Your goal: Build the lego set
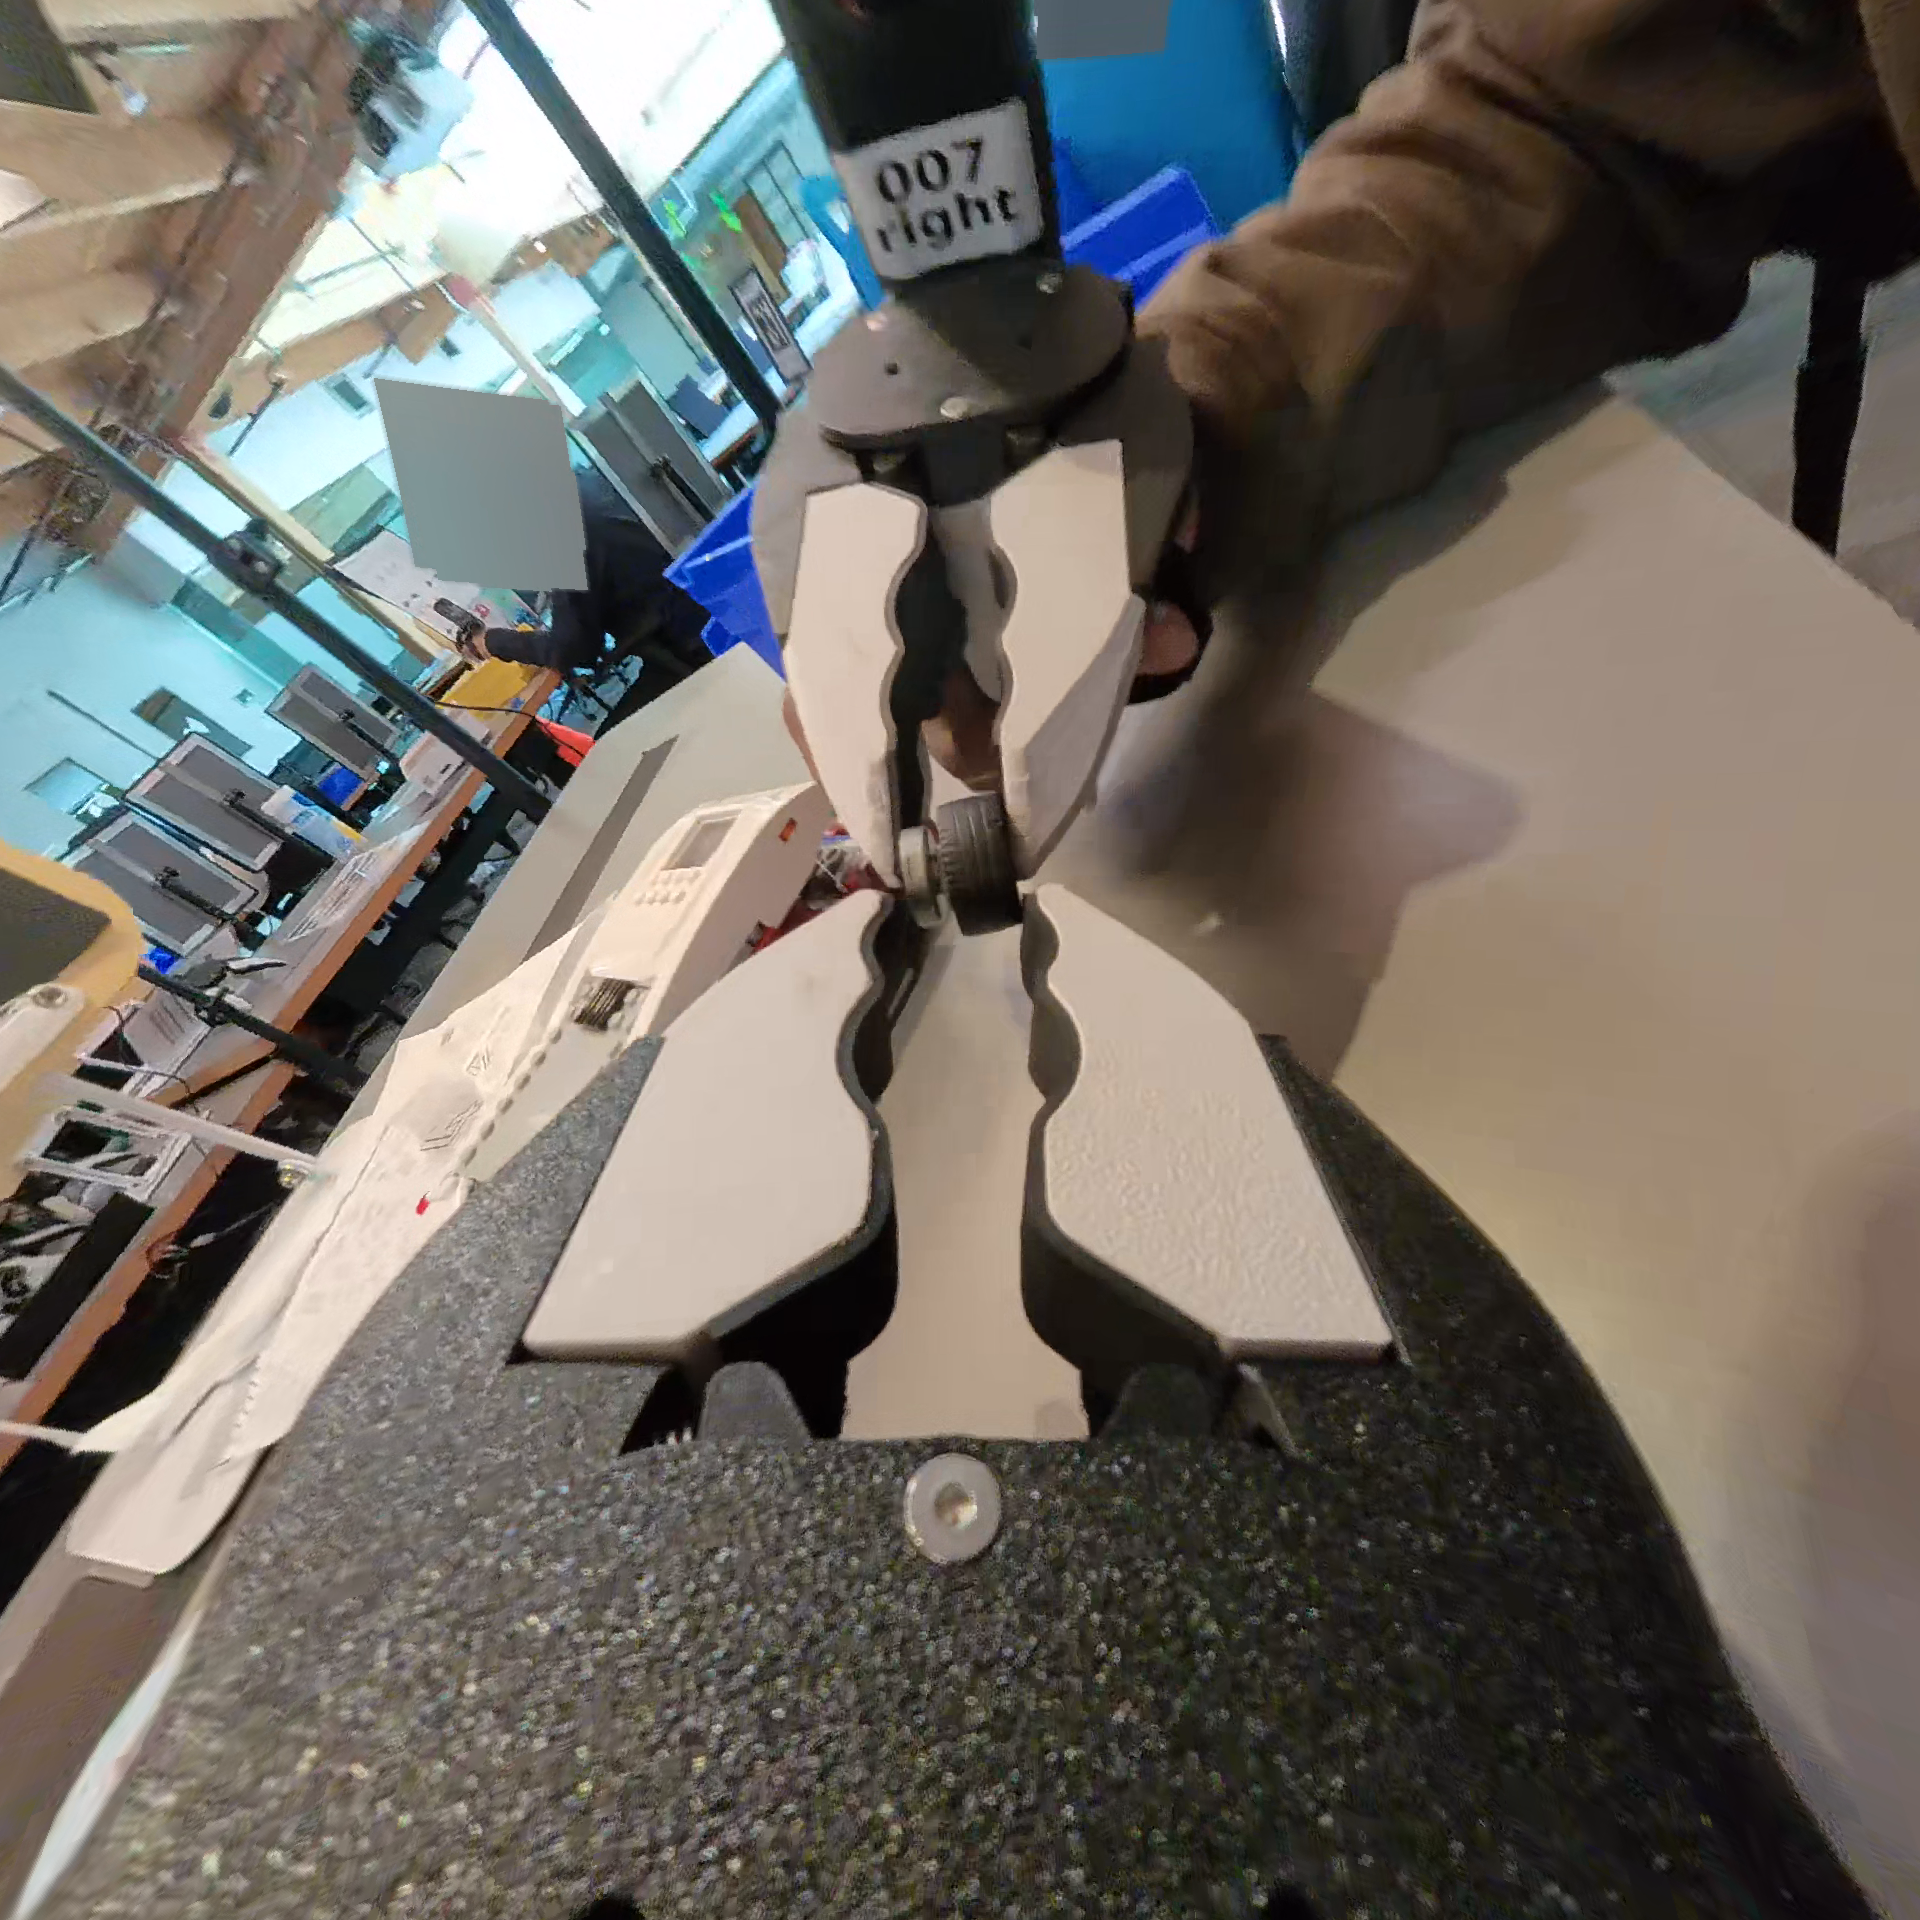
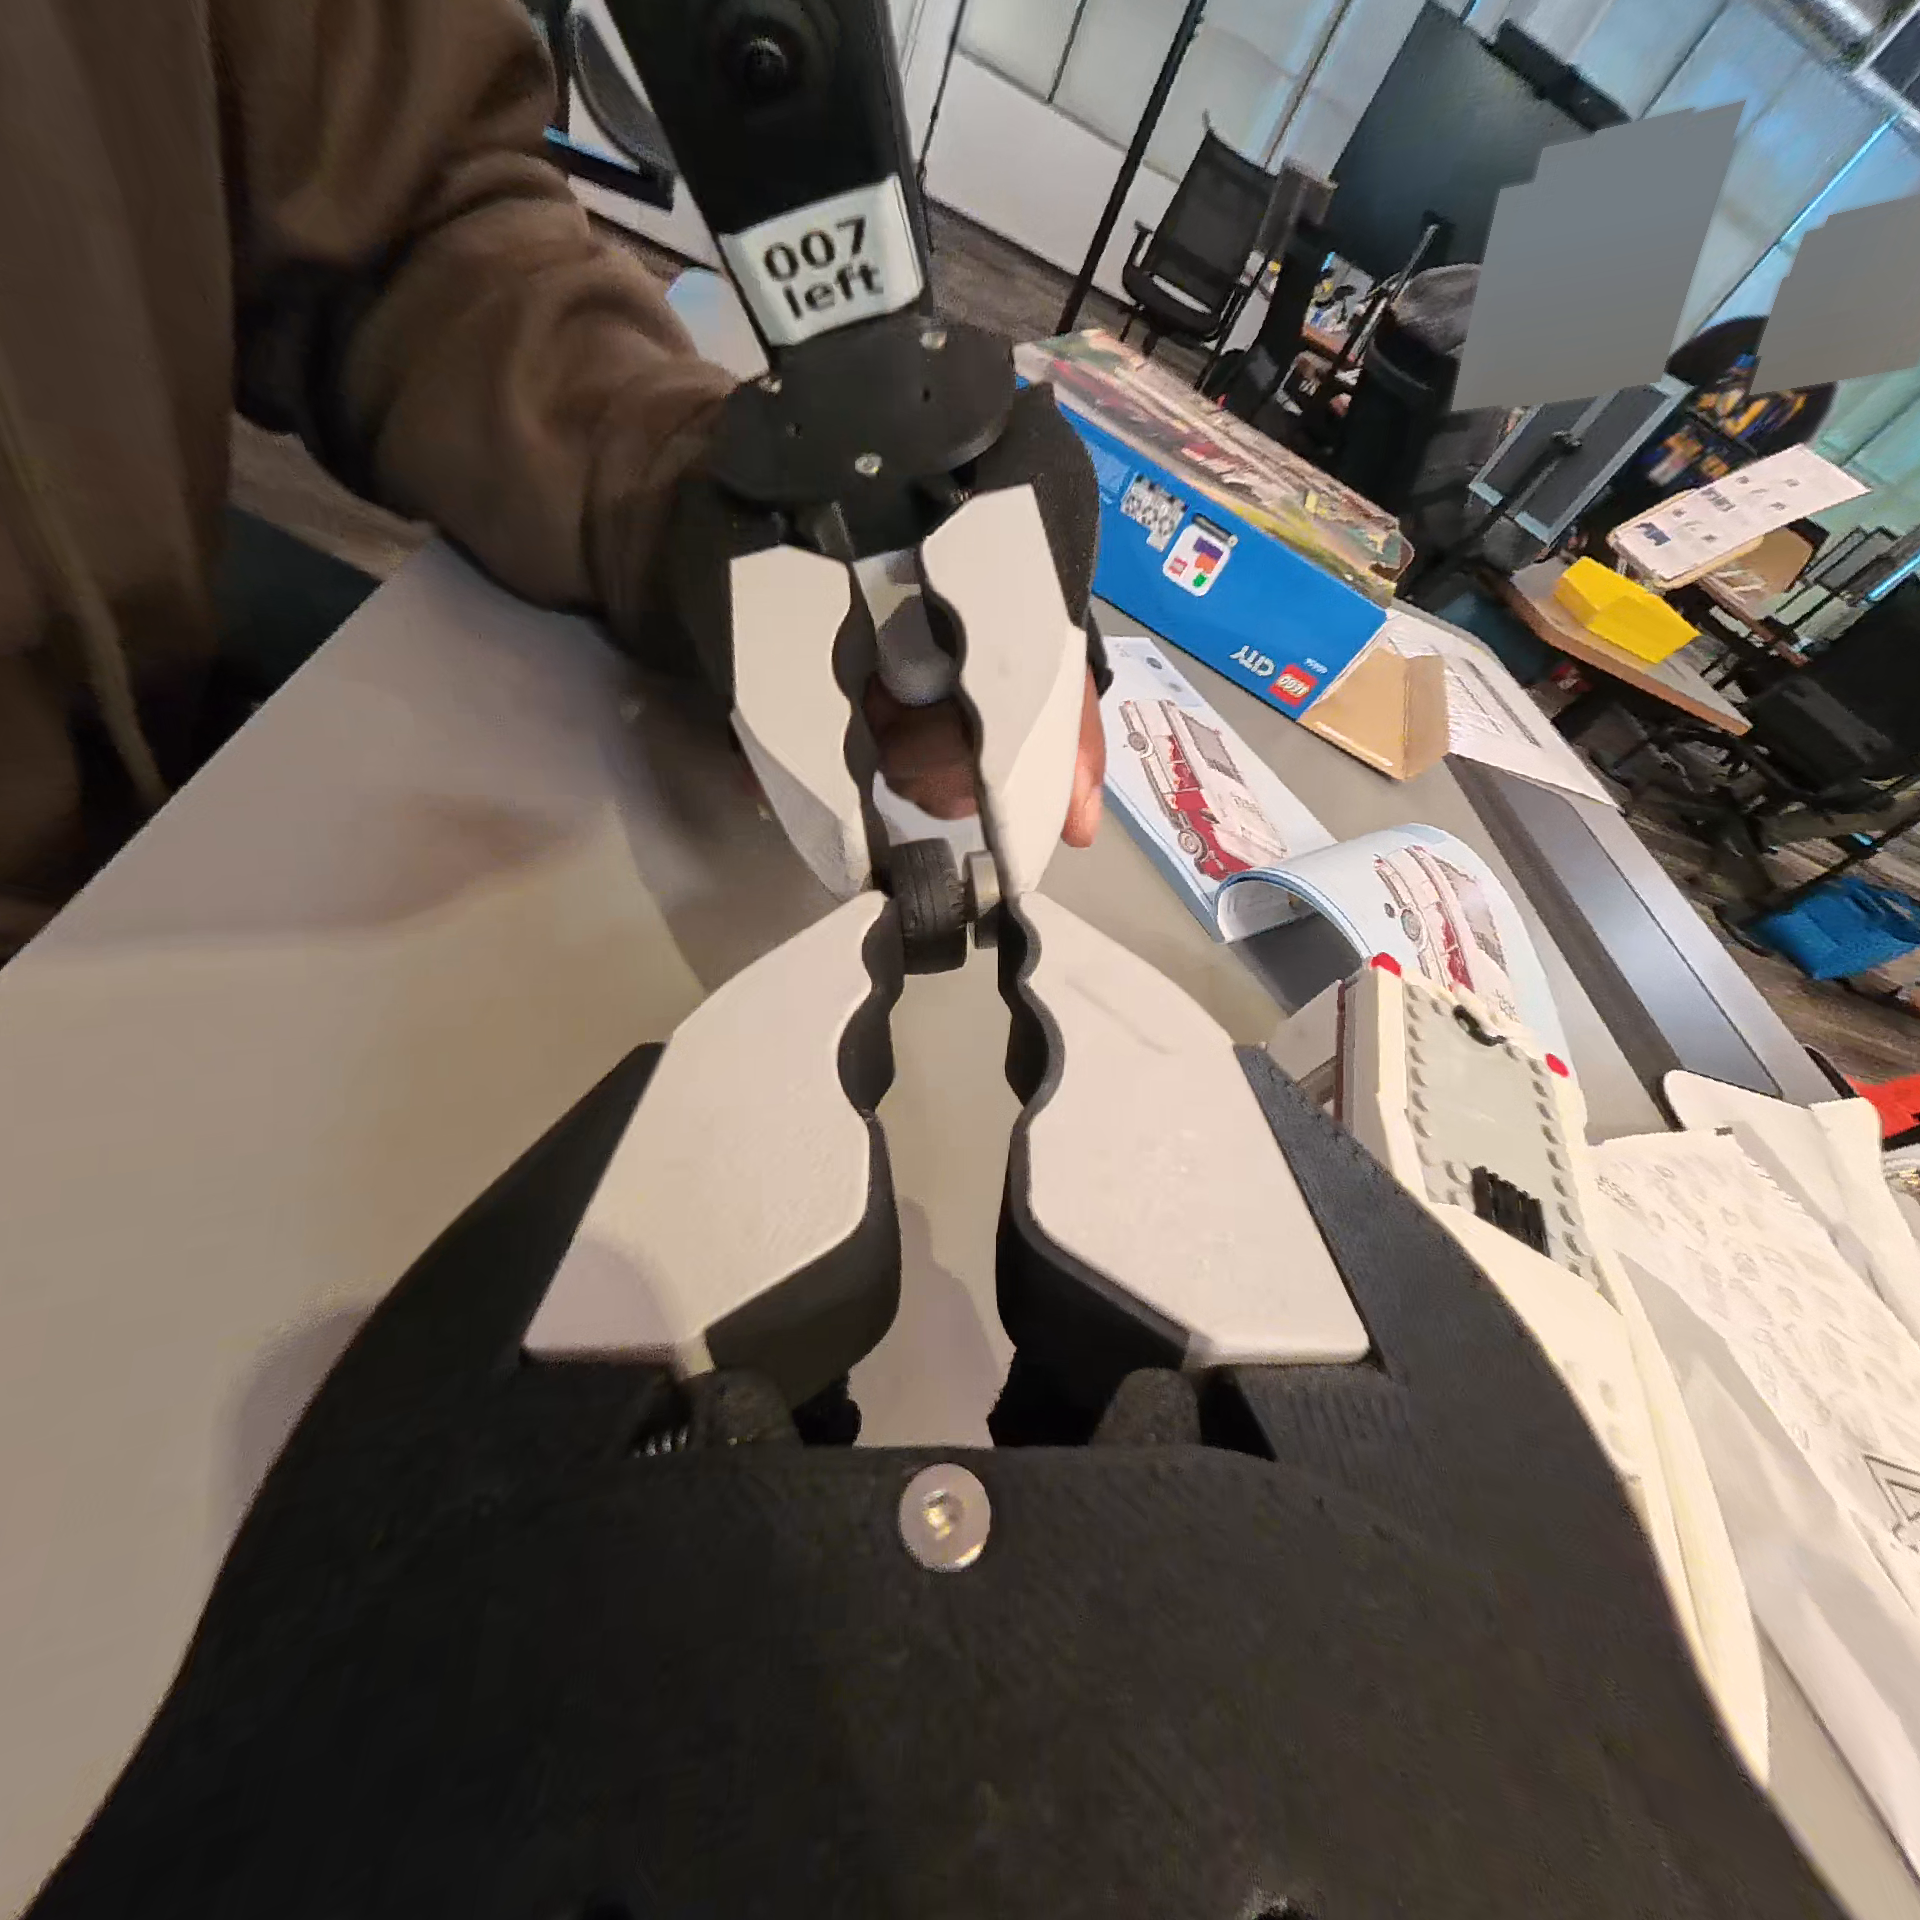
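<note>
My two grippers meet tip to tip above the pale grey tabletop (image 2: 312, 935), and between them sits a small black rubber toy tyre on a grey plastic hub (image 1: 961, 862). My left gripper (image 1: 956, 914) has its jaws narrowed around the wheel at the very tips, though I cannot tell whether its pads press on it. My right gripper (image 2: 940, 925) comes from the opposite side, equally narrow, its tips against the tyre and the hub. On the left side of the left wrist view lies a white toy brick vehicle body (image 1: 717, 883) on crumpled white paper bags (image 1: 343, 1247). Farther off lie an open instruction booklet (image 2: 1299, 831) and a blue cardboard box (image 2: 1247, 582).
</note>
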The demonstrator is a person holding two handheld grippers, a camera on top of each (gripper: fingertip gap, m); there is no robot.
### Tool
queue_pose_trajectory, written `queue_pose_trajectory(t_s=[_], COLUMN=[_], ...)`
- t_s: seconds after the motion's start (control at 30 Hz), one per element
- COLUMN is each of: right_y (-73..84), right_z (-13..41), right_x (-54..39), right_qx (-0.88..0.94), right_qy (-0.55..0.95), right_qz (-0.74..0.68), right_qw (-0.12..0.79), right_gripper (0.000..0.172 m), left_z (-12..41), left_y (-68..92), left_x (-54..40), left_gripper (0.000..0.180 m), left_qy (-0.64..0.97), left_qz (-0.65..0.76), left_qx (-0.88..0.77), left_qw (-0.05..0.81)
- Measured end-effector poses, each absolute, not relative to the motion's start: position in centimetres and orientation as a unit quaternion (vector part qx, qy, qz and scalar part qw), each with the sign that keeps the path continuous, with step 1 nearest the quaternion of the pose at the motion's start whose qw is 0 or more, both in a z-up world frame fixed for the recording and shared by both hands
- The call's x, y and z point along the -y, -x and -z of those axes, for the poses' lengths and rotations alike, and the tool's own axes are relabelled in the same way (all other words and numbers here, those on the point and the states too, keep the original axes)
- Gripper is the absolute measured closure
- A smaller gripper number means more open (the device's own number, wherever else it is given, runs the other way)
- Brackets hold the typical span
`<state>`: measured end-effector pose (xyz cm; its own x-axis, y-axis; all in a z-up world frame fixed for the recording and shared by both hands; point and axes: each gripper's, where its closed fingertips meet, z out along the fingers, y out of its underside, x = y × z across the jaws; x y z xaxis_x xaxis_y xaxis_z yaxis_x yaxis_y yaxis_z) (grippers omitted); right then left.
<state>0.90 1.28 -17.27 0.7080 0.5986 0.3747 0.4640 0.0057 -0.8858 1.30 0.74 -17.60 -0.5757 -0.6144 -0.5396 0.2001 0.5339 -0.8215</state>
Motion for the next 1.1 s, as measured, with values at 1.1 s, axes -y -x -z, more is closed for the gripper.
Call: queue_pose_trajectory(t_s=[1.1], right_y=[2.8], right_z=[20.5], right_x=[2.7], right_qx=[0.518], right_qy=[0.683], right_qz=[-0.119], right_qw=[0.501], right_gripper=[0.155], left_z=[20.7], left_y=[2.9], left_x=[2.9], left_gripper=[0.163], left_qy=[0.041], left_qz=[0.492], left_qx=[-0.832], left_qw=[0.253])
